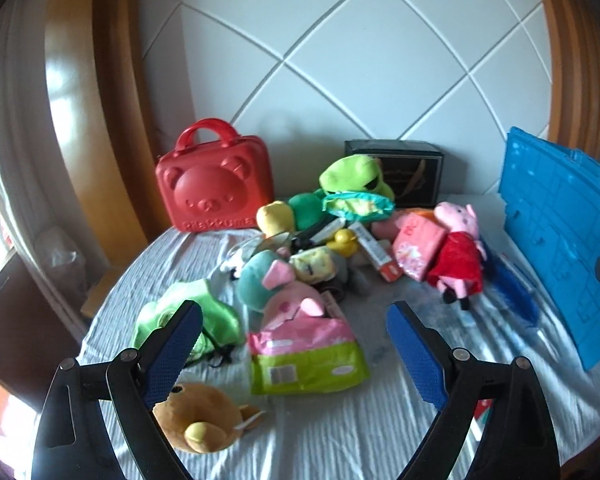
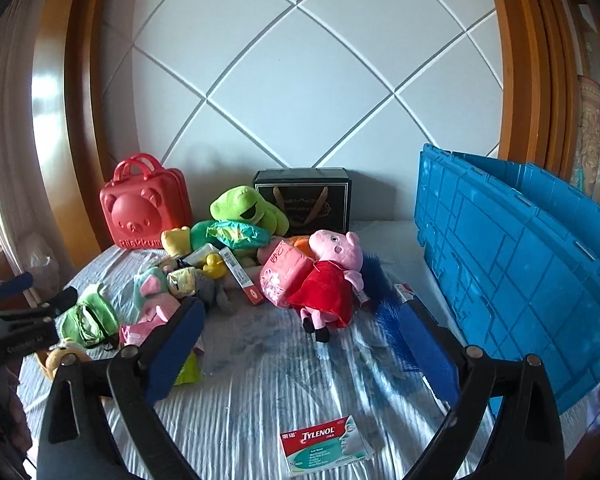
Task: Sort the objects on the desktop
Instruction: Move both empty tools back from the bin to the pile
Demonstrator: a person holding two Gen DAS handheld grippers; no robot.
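A pile of toys and packs lies on the striped cloth (image 2: 260, 380). A pink pig plush in a red dress (image 2: 328, 280) (image 1: 460, 248) lies at the right of the pile. A green frog plush (image 2: 244, 208), a yellow duck (image 2: 214, 266) and a pink-and-green pack (image 1: 304, 356) lie in it. A brown bear plush (image 1: 200, 416) lies under my left gripper's left finger. A Tylenol box (image 2: 326, 446) lies near my right gripper. My left gripper (image 1: 296, 340) is open and empty above the pack. My right gripper (image 2: 300, 340) is open and empty before the pig.
A red bear-face case (image 2: 146, 204) (image 1: 214, 188) stands at the back left. A black box (image 2: 306, 200) stands against the padded wall. A blue plastic crate (image 2: 520, 272) (image 1: 560, 232) stands along the right side. A blue brush (image 2: 384, 308) lies beside the crate.
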